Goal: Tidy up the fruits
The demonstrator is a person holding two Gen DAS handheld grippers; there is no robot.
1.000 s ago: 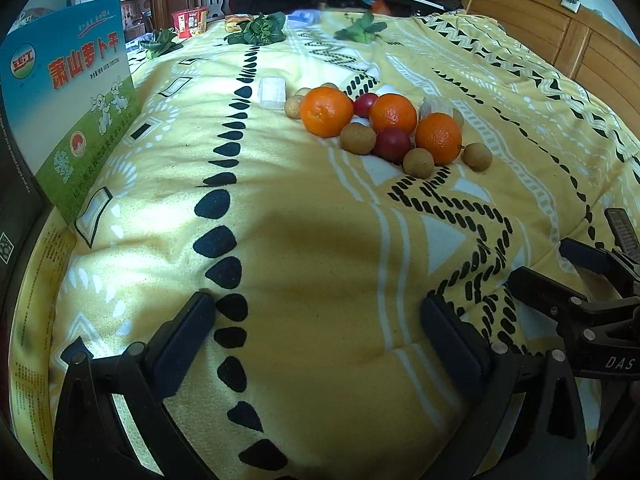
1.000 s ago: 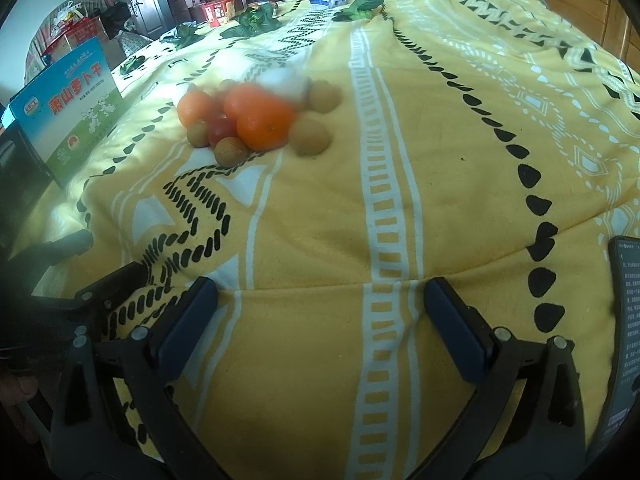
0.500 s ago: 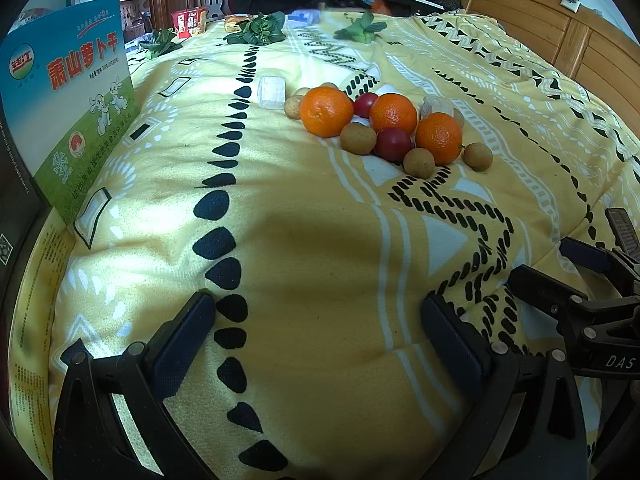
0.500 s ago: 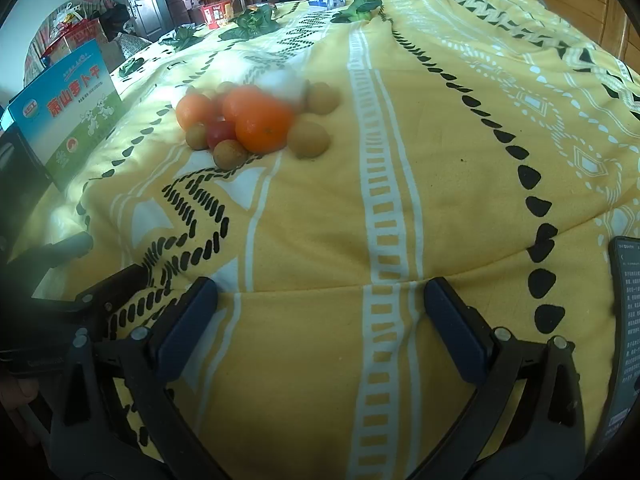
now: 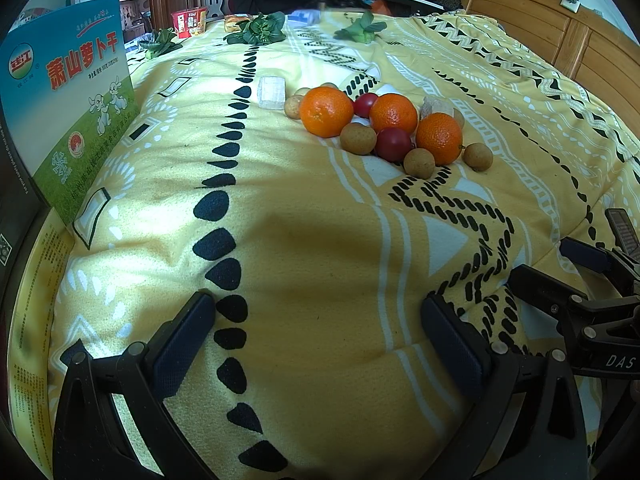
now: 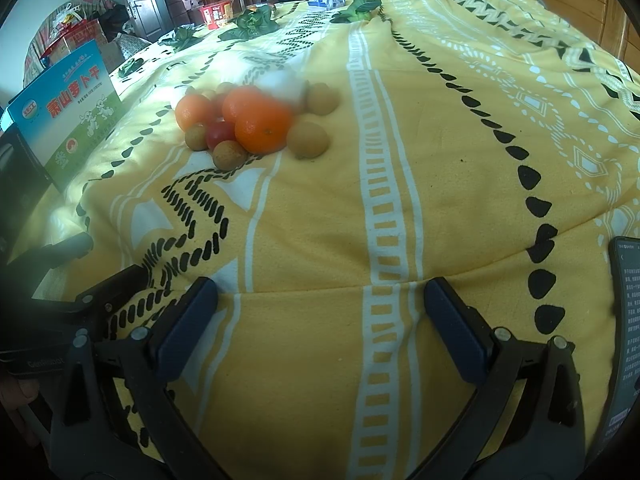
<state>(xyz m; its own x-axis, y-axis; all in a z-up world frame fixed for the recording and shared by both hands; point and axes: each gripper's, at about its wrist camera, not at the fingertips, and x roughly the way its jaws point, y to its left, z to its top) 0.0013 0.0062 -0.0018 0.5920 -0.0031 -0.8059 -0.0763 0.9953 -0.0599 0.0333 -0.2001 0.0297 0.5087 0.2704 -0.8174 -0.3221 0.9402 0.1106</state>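
**A:** Looking at the fruit pile (image 5: 394,128), you are seeing next to nothing change over the last second: the three oranges, the two red fruits and the small brown ones are sitting in the same tight cluster on the yellow bedspread (image 5: 304,240), well ahead of both tools.

**B:** So the sorting is not yet underway?

**A:** That is my reading. You are holding the left gripper (image 5: 320,340) low over the cloth with its jaws spread wide and nothing between the pads. The right gripper (image 6: 322,322) is doing the same, spread and empty, and it is showing at the right edge of the left view, close beside its partner.

**B:** Is anything shifting at all?

**A:** Only the right camera, which is drifting very slightly; the pile is moving a touch in its frame while staying put in the left view.

**B:** What is lying around the pile?

**A:** A pale wrapped block (image 5: 273,92) is resting just left of it, a printed carton (image 5: 68,120) is standing at the bed's left edge, leafy greens (image 5: 256,30) are lying far beyond, and a phone (image 6: 626,340) is lying at your right.
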